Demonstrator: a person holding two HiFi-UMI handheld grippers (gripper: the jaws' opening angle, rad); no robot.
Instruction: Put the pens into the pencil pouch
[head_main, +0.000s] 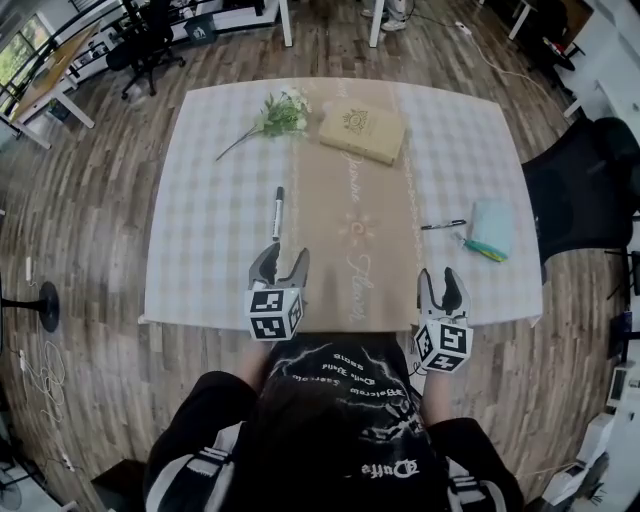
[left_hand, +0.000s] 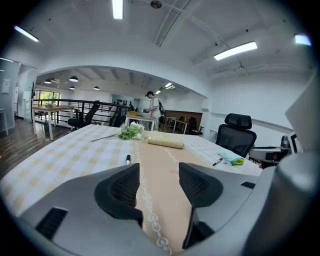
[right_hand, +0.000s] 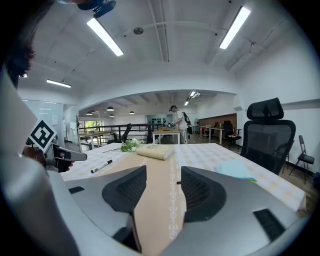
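Evidently nothing is stowed yet. A black marker (head_main: 278, 212) lies on the table (head_main: 200, 260) just ahead of the left gripper (head_main: 281, 265). A slim pen (head_main: 443, 225) lies just beside the pencil pouch (head_main: 493, 225), ahead of the right gripper (head_main: 443, 283). Both tongs stand released and empty. A flower sprig (head_main: 278, 116) and a book (head_main: 362, 132) sit at the far side, obstructing nothing.

Marker (head_main: 278, 212) left of runner (head_main: 340, 190), pen (head_main: 443, 225) beside pouch (head_main: 493, 226) right

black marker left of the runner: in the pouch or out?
Out. The marker lies bare on the tablecloth, far from the pouch.
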